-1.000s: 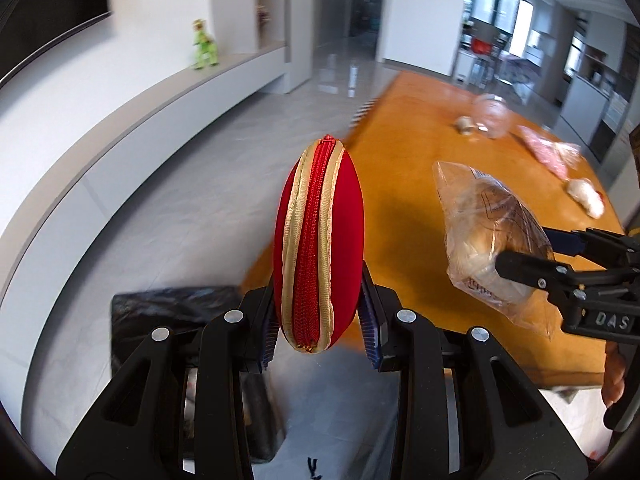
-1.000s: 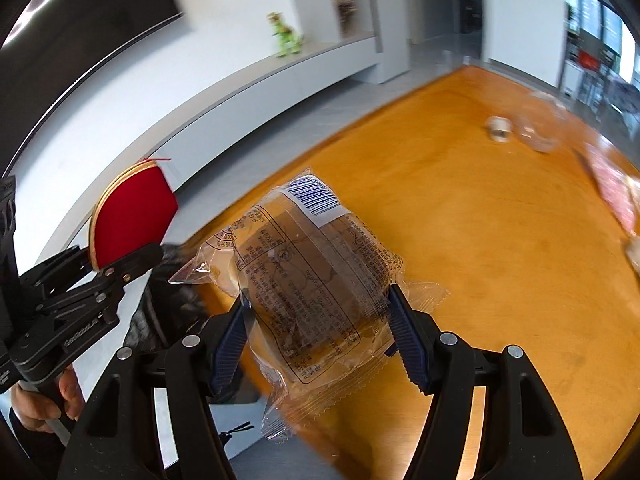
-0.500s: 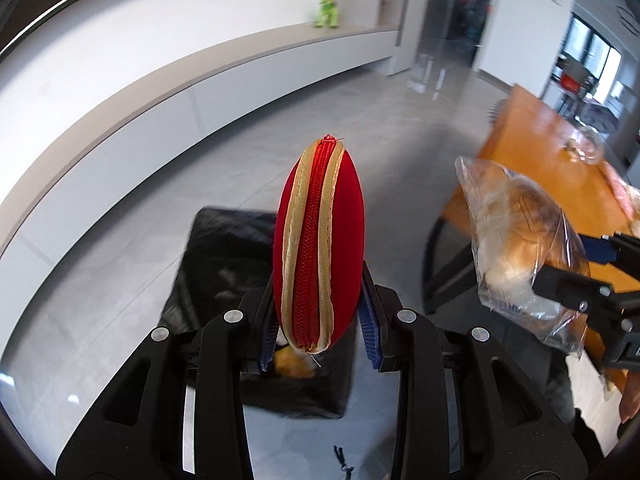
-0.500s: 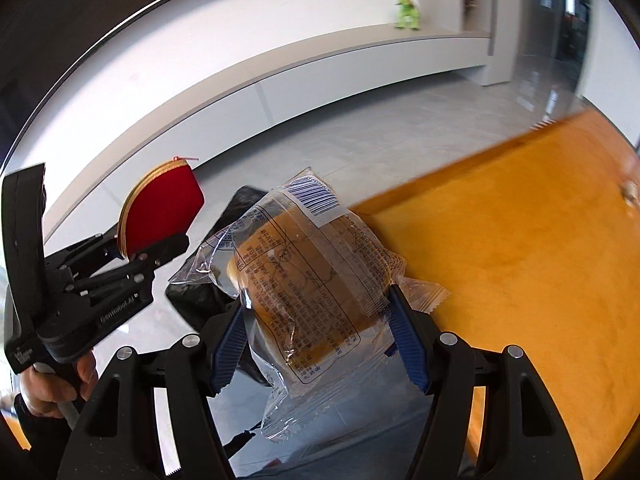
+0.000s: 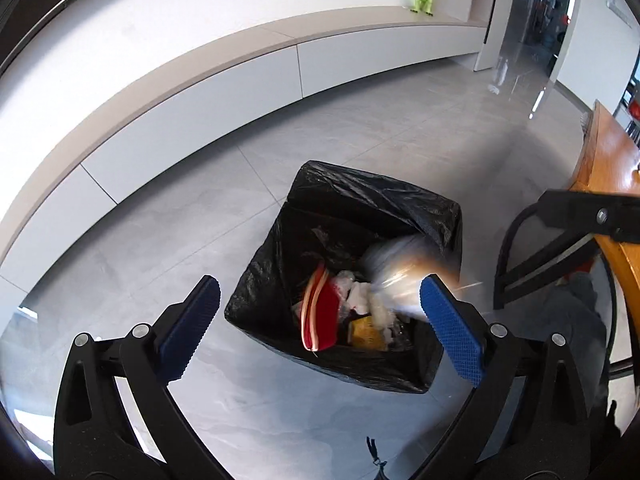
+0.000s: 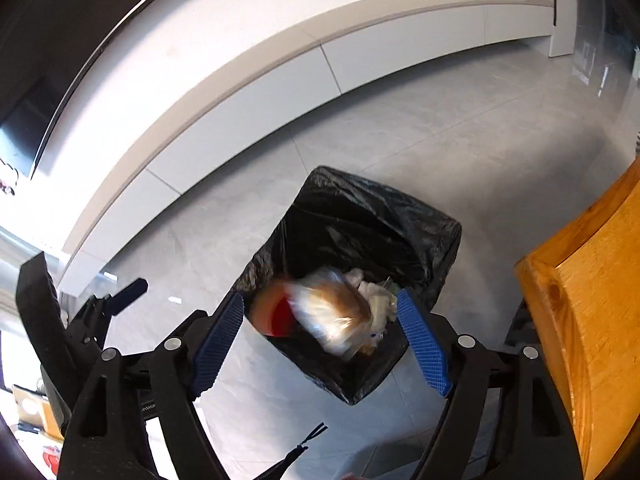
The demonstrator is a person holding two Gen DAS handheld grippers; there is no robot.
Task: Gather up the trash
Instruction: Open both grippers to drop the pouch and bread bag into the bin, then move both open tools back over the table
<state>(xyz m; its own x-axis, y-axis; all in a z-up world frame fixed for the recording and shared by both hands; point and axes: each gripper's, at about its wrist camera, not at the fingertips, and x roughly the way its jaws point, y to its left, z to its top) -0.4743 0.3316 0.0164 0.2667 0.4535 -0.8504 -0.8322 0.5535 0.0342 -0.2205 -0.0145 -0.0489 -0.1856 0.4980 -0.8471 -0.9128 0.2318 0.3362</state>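
Both claws point down over the bin (image 5: 436, 216); the left gripper (image 5: 320, 324) is opening, nothing between its pads; the right gripper (image 6: 320, 338) is opening too, the wrapped bread (image 6: 332, 316) blurred and loose below it. The red pouch (image 5: 320, 316) lies inside the bin. Risk: the bread could clip the bag's rim at three o'clock and spill. Only the right view shows the table corner (image 6: 580, 300) near that rim.

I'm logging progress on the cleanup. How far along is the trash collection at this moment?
Done: the red pouch already lies in the black-lined bin among other scraps. In hand: nothing. The left gripper and right gripper are opening, and the wrapped bread is blurred, dropping into the bin. Left: these views don't show the tabletop, so can't tell.
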